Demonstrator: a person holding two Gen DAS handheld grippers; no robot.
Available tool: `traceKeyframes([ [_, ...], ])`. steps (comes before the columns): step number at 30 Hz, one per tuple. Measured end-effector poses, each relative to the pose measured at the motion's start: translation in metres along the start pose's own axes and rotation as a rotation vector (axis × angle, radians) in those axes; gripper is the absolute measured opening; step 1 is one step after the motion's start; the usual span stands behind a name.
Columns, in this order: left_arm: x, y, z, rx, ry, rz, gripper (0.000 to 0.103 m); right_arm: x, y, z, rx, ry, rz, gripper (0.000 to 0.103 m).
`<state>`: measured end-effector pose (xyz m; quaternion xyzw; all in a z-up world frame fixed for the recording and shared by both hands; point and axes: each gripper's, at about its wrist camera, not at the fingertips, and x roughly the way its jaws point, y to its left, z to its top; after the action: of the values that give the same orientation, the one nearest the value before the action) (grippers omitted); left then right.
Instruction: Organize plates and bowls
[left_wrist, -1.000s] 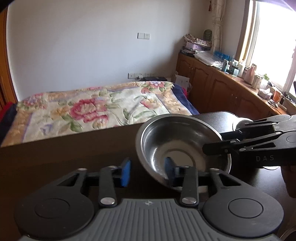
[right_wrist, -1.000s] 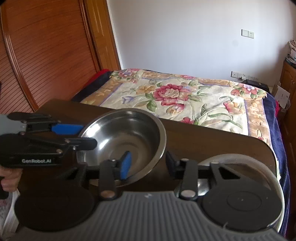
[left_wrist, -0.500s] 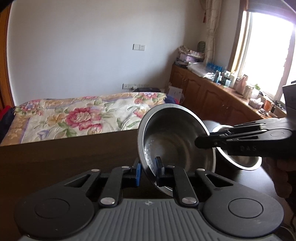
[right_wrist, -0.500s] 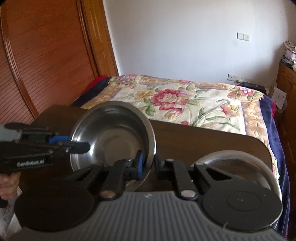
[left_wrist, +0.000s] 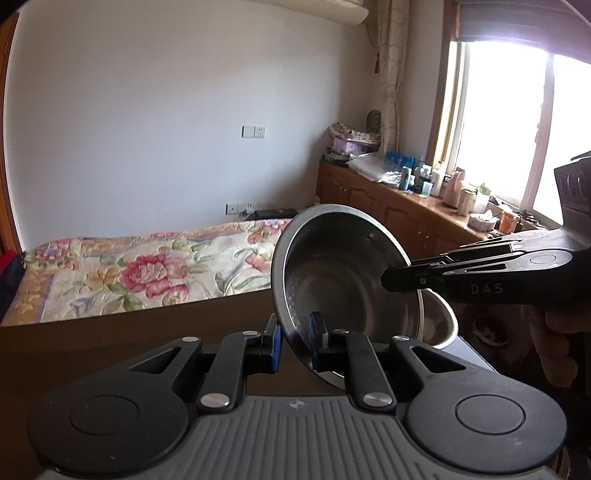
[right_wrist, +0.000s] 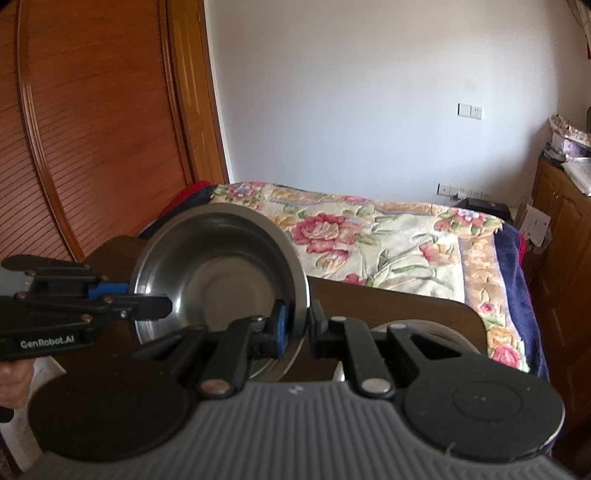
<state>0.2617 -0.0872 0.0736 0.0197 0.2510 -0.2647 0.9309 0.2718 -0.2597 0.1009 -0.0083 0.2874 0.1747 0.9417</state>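
A steel bowl (left_wrist: 332, 273) is held in the air above the dark table (left_wrist: 110, 343), tilted with its open side toward the cameras. My left gripper (left_wrist: 295, 341) is shut on its near rim. My right gripper (right_wrist: 297, 326) is shut on the opposite rim; it shows from the side in the left wrist view (left_wrist: 391, 280). The bowl shows in the right wrist view (right_wrist: 221, 280) with the left gripper (right_wrist: 155, 304) at its left edge. A second steel bowl (left_wrist: 439, 321) sits on the table behind and below the held one, mostly hidden.
A bed with a floral cover (left_wrist: 147, 269) lies beyond the table's far edge. Wooden cabinets with clutter (left_wrist: 424, 214) run along the right under the window. A wooden louvred door (right_wrist: 92, 129) stands at the left. A round steel rim (right_wrist: 443, 332) shows behind the right gripper.
Both grippers closed on the bowl's rim and lifted it off the table. The bowl rose and tilted more upright.
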Motion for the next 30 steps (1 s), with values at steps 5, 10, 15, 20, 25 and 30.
traceKeyframes([
  [5,-0.020,-0.013,-0.007,0.015,-0.020,-0.019,0.045,-0.020,0.004,-0.006,0.002,-0.020,-0.014,0.014],
  [10,-0.042,-0.027,-0.015,0.031,-0.039,-0.044,0.045,-0.042,0.007,-0.016,0.002,-0.039,-0.029,0.014],
  [15,-0.063,-0.040,-0.030,0.042,-0.052,-0.071,0.045,-0.063,0.012,-0.028,0.012,-0.052,-0.032,0.014],
  [20,-0.078,-0.050,-0.054,0.040,-0.046,-0.088,0.046,-0.078,0.018,-0.045,0.023,-0.054,-0.031,0.014],
  [25,-0.089,-0.058,-0.080,0.017,-0.022,-0.108,0.047,-0.083,0.023,-0.069,0.027,-0.033,-0.025,0.014],
  [30,-0.102,-0.063,-0.102,-0.001,-0.016,-0.112,0.047,-0.091,0.031,-0.086,0.019,-0.027,-0.018,0.013],
])
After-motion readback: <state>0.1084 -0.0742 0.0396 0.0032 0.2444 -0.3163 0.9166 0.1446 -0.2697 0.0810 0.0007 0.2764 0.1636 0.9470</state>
